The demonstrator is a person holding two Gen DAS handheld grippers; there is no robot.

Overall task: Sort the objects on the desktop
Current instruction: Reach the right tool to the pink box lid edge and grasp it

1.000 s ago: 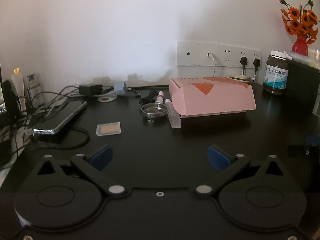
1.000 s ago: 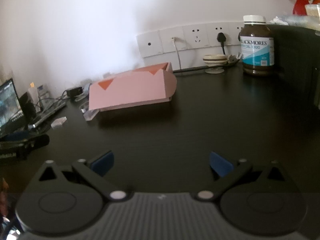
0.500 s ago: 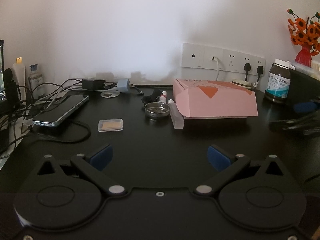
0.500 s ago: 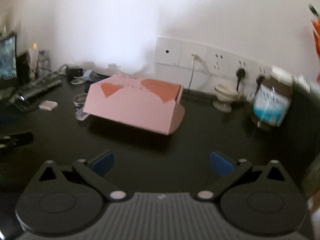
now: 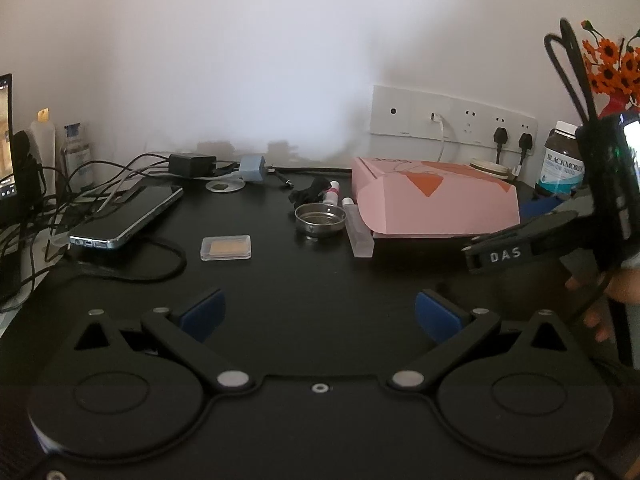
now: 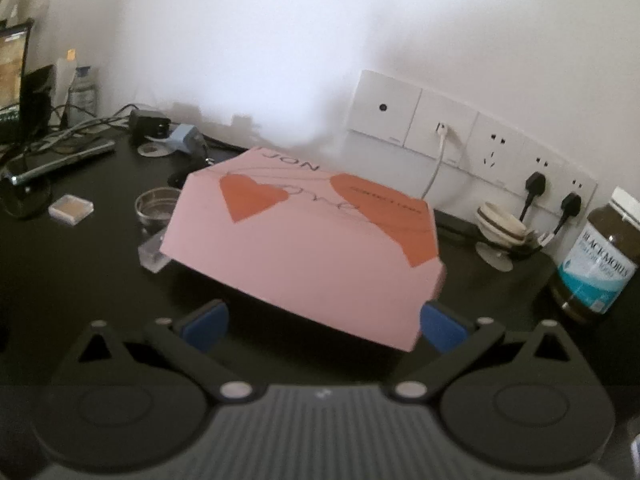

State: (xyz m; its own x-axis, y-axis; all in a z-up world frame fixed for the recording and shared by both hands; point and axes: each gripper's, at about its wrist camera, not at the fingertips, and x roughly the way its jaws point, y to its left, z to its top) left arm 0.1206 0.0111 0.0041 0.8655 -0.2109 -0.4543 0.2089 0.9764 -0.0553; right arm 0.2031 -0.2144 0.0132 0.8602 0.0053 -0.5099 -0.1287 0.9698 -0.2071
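A pink box (image 6: 304, 248) with orange hearts lies on the black desk, also seen as the pink box (image 5: 436, 208) at the right in the left wrist view. My right gripper (image 6: 322, 322) is open, its blue pads at the box's near edge, one at each side. My left gripper (image 5: 320, 314) is open over bare desk, well short of a small clear case (image 5: 226, 247), a metal dish (image 5: 320, 218), a clear tube (image 5: 359, 234) and two small bottles (image 5: 332, 191). The right gripper's body (image 5: 520, 240) shows at the right of the left wrist view.
A phone (image 5: 128, 216) lies among cables (image 5: 132, 268) at the left, with a charger (image 5: 192, 164) and a screen edge (image 5: 6, 144) behind. A brown supplement bottle (image 6: 600, 256), a wall socket strip (image 6: 460, 136) and orange flowers (image 5: 612, 64) stand at the right.
My right gripper has swung left and closed in on the pink box, which now fills its view. The left gripper drew back slightly; the right gripper entered its view.
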